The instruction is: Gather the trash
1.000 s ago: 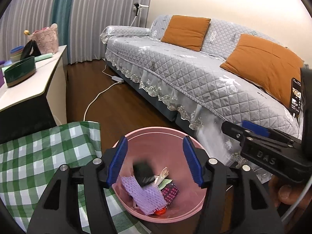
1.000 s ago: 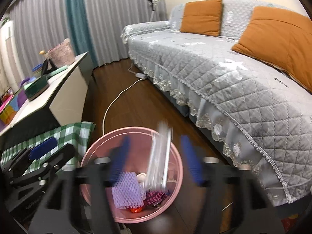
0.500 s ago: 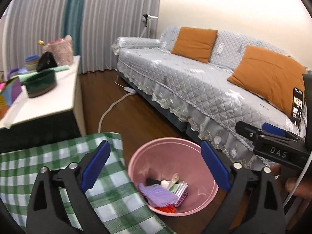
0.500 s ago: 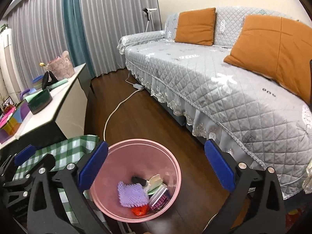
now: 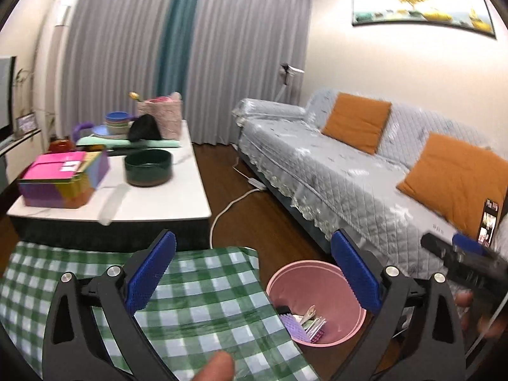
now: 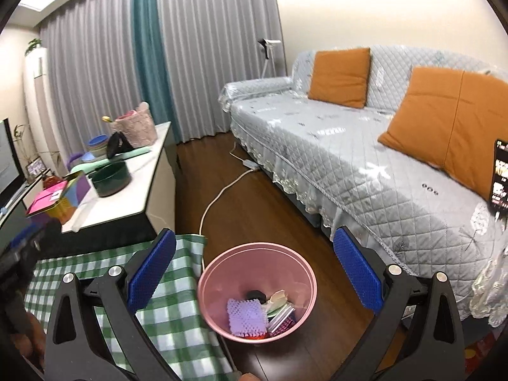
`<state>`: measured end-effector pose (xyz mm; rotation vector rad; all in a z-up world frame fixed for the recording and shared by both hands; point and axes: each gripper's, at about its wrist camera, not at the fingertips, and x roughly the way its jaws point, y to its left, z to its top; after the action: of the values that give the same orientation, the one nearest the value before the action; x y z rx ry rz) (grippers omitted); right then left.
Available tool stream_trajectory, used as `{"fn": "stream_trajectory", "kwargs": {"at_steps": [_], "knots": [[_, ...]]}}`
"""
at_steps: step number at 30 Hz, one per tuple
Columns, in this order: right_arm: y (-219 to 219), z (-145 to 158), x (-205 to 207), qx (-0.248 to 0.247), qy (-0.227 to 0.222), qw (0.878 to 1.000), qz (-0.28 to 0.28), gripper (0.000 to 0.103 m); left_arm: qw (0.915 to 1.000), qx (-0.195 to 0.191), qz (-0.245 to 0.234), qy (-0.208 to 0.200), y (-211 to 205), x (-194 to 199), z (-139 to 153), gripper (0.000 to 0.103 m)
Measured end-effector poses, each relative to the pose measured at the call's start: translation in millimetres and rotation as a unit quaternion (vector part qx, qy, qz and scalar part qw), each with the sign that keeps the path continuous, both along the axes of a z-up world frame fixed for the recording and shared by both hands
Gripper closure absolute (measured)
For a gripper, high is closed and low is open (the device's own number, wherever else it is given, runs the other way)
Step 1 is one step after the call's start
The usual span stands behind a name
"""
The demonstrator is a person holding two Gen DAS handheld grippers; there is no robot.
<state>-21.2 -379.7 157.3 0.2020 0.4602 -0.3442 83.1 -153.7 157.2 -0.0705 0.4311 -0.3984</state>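
A pink trash bin (image 6: 257,289) stands on the wood floor beside the green checked cloth (image 6: 165,311). It holds a purple foam net (image 6: 246,314), a black round piece, wrappers and other scraps. It also shows in the left wrist view (image 5: 317,298). My right gripper (image 6: 254,273) is open and empty, high above the bin. My left gripper (image 5: 254,273) is open and empty, above the cloth's (image 5: 190,311) edge and the bin. The right gripper's body shows at the right in the left wrist view (image 5: 466,263).
A white coffee table (image 5: 152,200) carries a dark green bowl (image 5: 148,167), a colourful box (image 5: 63,179), stacked bowls and a pink basket. A grey sofa (image 6: 365,146) with orange cushions runs along the right. A white power cord (image 6: 219,197) lies on the floor.
Both grippers dropped their trash into the bin, opened wide, and rose up and back. The left one swung left over the checked cloth.
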Motion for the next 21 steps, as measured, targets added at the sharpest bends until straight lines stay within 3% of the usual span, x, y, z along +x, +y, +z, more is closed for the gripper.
{"fn": "stream_trajectory", "kwargs": {"at_steps": [6, 18, 21], "knots": [[22.3, 9.9, -32.0, -0.016, -0.004, 1.0, 0.011, 0.005, 0.9993, 0.018, 0.018, -0.028, 25.5, -54.4, 12.9, 0.008], [69.8, -21.9, -82.0, -0.078, 0.017, 0.996, 0.03, 0.005, 0.9963, 0.04, 0.071, -0.028, 67.8, -143.5, -26.7, 0.008], [82.3, -34.1, -90.0, -0.089, 0.028, 0.995, 0.043, 0.005, 0.9955, 0.04, 0.086, -0.003, 77.1, -150.3, -42.8, 0.008]]}}
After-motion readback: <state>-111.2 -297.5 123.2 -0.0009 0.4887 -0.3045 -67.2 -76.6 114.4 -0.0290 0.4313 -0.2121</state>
